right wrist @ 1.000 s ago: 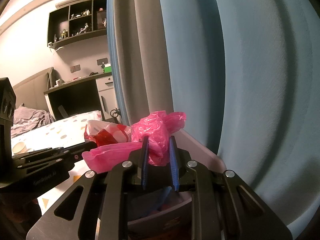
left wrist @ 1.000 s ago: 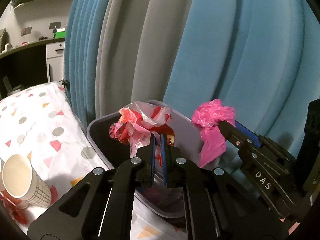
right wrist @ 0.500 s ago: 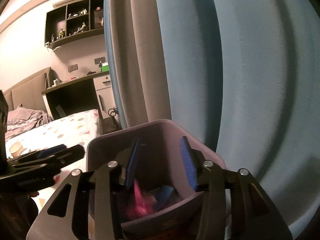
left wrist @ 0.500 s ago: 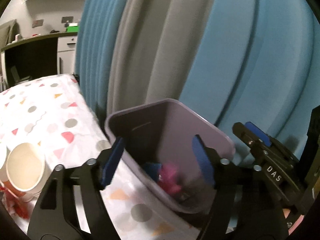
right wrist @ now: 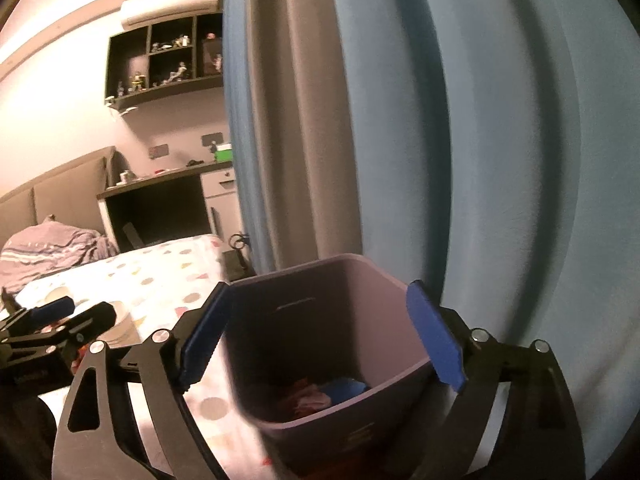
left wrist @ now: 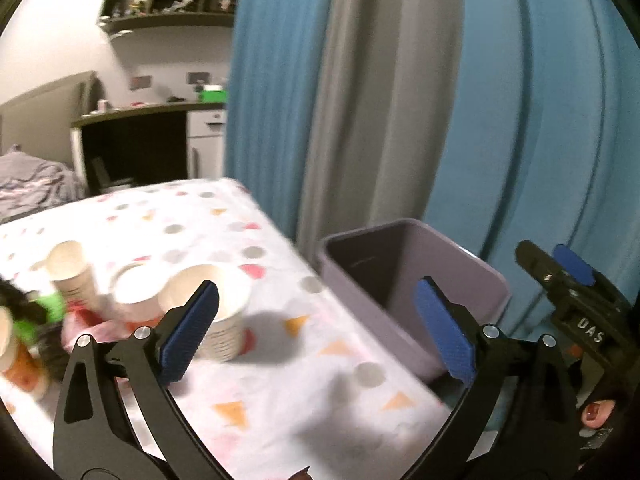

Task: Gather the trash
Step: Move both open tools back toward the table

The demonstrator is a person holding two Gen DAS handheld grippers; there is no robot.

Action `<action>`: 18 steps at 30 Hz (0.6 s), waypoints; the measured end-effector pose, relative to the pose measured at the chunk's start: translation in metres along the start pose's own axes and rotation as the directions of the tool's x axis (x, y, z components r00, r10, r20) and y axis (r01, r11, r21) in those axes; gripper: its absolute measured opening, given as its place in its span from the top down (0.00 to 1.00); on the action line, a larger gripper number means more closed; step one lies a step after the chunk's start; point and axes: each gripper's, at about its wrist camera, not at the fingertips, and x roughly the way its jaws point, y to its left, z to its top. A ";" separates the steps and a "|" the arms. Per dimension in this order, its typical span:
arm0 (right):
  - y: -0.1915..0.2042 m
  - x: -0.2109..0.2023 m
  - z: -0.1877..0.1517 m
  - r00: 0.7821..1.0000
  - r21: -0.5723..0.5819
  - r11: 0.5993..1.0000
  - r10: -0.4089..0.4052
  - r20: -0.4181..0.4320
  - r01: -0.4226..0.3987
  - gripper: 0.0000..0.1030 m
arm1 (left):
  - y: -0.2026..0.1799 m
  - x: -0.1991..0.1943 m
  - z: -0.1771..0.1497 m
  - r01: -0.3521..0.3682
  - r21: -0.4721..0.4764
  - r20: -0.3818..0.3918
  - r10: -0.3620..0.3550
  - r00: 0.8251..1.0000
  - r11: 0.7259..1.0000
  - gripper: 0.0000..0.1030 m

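Note:
A purple trash bin [left wrist: 404, 280] stands beside the table, against the blue curtain; in the right wrist view the bin [right wrist: 320, 344] holds pink and blue trash [right wrist: 320, 394] at its bottom. My left gripper [left wrist: 316, 336] is open and empty above the table's edge, left of the bin. My right gripper [right wrist: 320, 344] is open and empty just above the bin's mouth; it also shows in the left wrist view [left wrist: 560, 276]. Several paper cups [left wrist: 208, 312] and red scraps [left wrist: 80, 316] lie on the table to the left.
The table has a white cloth with coloured dots and triangles [left wrist: 280, 380]. A blue and grey curtain [left wrist: 480, 100] hangs behind the bin. A black and green object [left wrist: 36, 312] lies at the table's left. A desk and shelves [left wrist: 140, 120] stand far back.
Both grippers opened and dropped their pink and red plastic bags into the bin. The left gripper then swung left toward the table and cups.

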 end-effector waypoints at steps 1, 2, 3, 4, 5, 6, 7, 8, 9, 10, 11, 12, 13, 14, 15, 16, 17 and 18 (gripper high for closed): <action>0.004 -0.003 0.000 1.000 -0.004 1.000 0.007 0.002 -0.007 0.15 | 0.006 -0.006 -0.002 -0.016 -0.006 0.005 0.016 1.000 1.000 0.06; 0.008 -0.008 -0.001 1.000 -0.007 1.000 0.019 0.005 -0.019 0.15 | 0.013 -0.014 -0.004 -0.039 -0.016 0.011 0.039 0.999 0.999 0.06; 0.012 -0.012 -0.002 0.999 -0.008 0.999 0.031 0.008 -0.031 0.15 | 0.020 -0.021 -0.005 -0.060 -0.025 0.018 0.060 0.998 0.998 0.06; 0.016 -0.014 -0.001 0.999 -0.009 0.999 0.042 0.008 -0.042 0.15 | 0.029 -0.029 -0.007 -0.088 -0.037 0.024 0.089 0.996 0.995 0.06; 0.022 -0.017 -0.002 0.998 -0.012 0.998 0.056 0.006 -0.056 0.15 | 0.037 -0.034 -0.008 -0.114 -0.049 0.027 0.115 0.993 0.992 0.06; 0.028 -0.019 -0.003 0.998 -0.015 0.997 0.070 0.005 -0.070 0.15 | 0.043 -0.041 -0.010 -0.131 -0.057 0.031 0.132 0.991 0.990 0.06; 0.034 -0.022 -0.004 0.996 -0.018 0.996 0.087 0.005 -0.087 0.15 | 0.052 -0.048 -0.013 -0.150 -0.063 0.031 0.152 0.988 0.987 0.06; 0.040 -0.024 -0.004 0.995 -0.021 0.995 0.097 0.004 -0.097 0.14 | 0.060 -0.055 -0.017 -0.172 -0.067 0.031 0.174 0.984 0.983 0.06; 0.047 -0.025 -0.005 0.994 -0.027 0.994 0.111 0.002 -0.111 0.14 | 0.067 -0.062 -0.021 -0.192 -0.071 0.032 0.194 0.980 0.979 0.06; 0.052 -0.027 -0.006 0.993 -0.031 0.992 0.119 0.000 -0.119 0.14 | 0.075 -0.068 -0.024 -0.217 -0.079 0.030 0.220 0.975 0.973 0.06; 0.060 -0.028 -0.008 0.991 -0.037 0.990 0.135 -0.007 -0.135 0.14 | 0.083 -0.074 -0.028 -0.233 -0.088 0.028 0.236 0.971 0.968 0.06; 0.066 -0.030 -0.009 0.989 -0.041 0.989 0.145 -0.010 -0.145 0.14 | 0.092 -0.081 -0.031 -0.252 -0.101 0.026 0.256 0.966 0.962 0.06; 0.073 -0.031 -0.011 0.987 -0.047 0.986 0.159 -0.016 -0.160 0.14 | 0.099 -0.087 -0.034 -0.264 -0.107 0.025 0.268 0.963 0.959 0.06; 0.079 -0.032 -0.012 0.985 -0.051 0.984 0.169 -0.019 -0.170 0.14 | 0.108 -0.095 -0.038 -0.281 -0.114 0.027 0.286 0.958 0.953 0.06; 0.083 -0.034 -0.013 0.984 -0.055 0.983 0.176 -0.020 -0.177 0.14 | 0.117 -0.101 -0.042 -0.302 -0.122 0.028 0.308 0.951 0.945 0.06; 0.088 -0.035 -0.014 0.983 -0.059 0.981 0.183 -0.022 -0.184 0.14 | 0.122 -0.106 -0.044 -0.315 -0.129 0.026 0.321 0.947 0.940 0.06; 0.093 -0.036 -0.015 0.981 -0.064 0.979 0.192 -0.024 -0.193 0.14 | 0.130 -0.112 -0.046 -0.329 -0.139 0.023 0.335 0.942 0.934 0.06; 0.099 -0.037 -0.016 0.979 -0.066 0.977 0.201 -0.027 -0.202 0.14 | 0.137 -0.117 -0.048 -0.339 -0.148 0.020 0.346 0.938 0.929 0.06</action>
